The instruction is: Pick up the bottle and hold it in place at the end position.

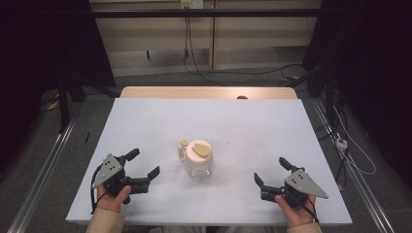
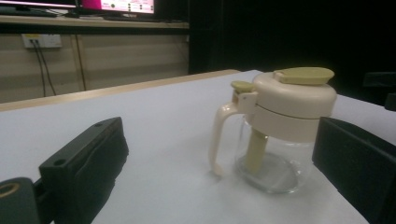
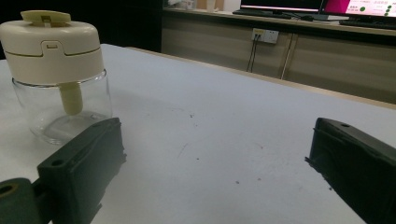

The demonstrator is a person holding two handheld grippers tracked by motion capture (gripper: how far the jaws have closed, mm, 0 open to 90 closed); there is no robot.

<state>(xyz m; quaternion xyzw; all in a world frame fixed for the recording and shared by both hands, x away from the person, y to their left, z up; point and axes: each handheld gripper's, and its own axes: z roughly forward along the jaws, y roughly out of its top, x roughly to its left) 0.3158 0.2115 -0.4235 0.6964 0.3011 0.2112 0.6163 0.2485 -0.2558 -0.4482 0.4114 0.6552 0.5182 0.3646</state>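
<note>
left gripper [image 1: 144,167] is sitting wide open with nothing in it, and the right gripper [image 1: 272,174] is doing the same, both resting near the front of the table [image 1: 145,121]. the jar [image 1: 198,159] is standing upright between them, near the middle, apart from both. my guess at the trouble: the glass is looking slick and the lid [image 2: 295,95] is looking top-heavy, so a squeeze up high is risking a tip, and the thin handle [image 2: 218,140] is inviting a snag.

Glass jar [image 1: 199,160] mid-table [image 1: 145,121], between spread hand-held grippers.
</note>
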